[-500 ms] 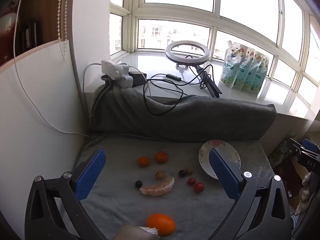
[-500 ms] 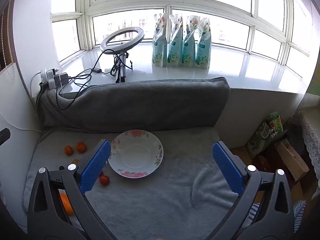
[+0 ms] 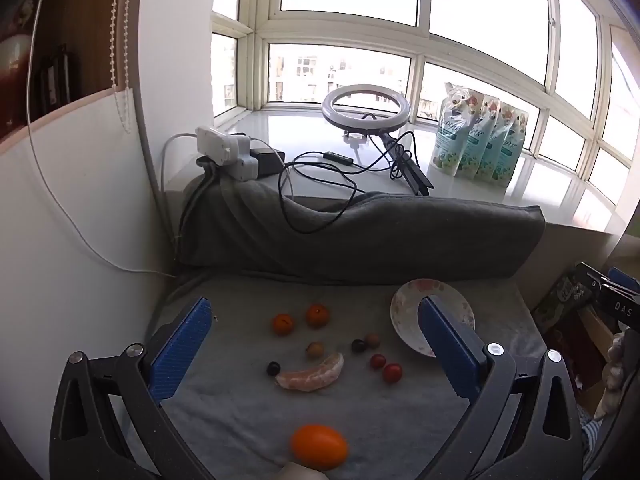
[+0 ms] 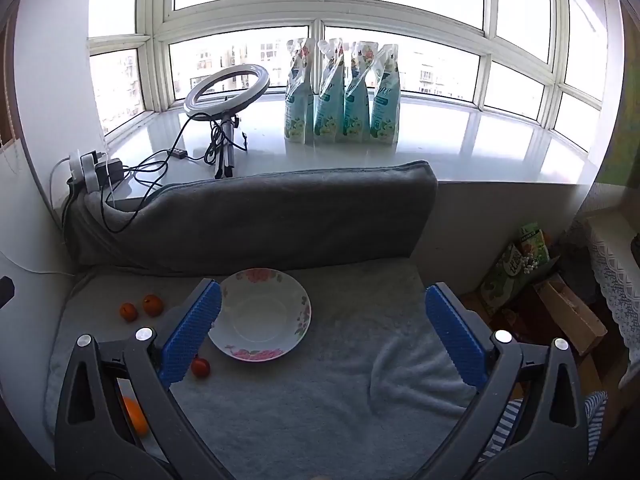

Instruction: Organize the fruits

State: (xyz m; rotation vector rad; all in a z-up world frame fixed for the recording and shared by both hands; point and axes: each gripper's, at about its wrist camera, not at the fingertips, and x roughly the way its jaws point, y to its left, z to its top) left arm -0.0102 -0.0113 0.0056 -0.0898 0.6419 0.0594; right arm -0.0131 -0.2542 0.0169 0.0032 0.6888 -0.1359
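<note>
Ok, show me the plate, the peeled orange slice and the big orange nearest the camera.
plate [image 4: 260, 316]: right wrist view, bare middle.
peeled orange slice [image 3: 310, 376]: left wrist view, its middle.
big orange [image 3: 319, 446]: left wrist view, top of skin.

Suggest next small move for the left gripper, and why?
Probably ease the left gripper down onto the peeled citrus segment: it lies between the open jaws, nothing is held, and the flowered plate sits empty.
</note>
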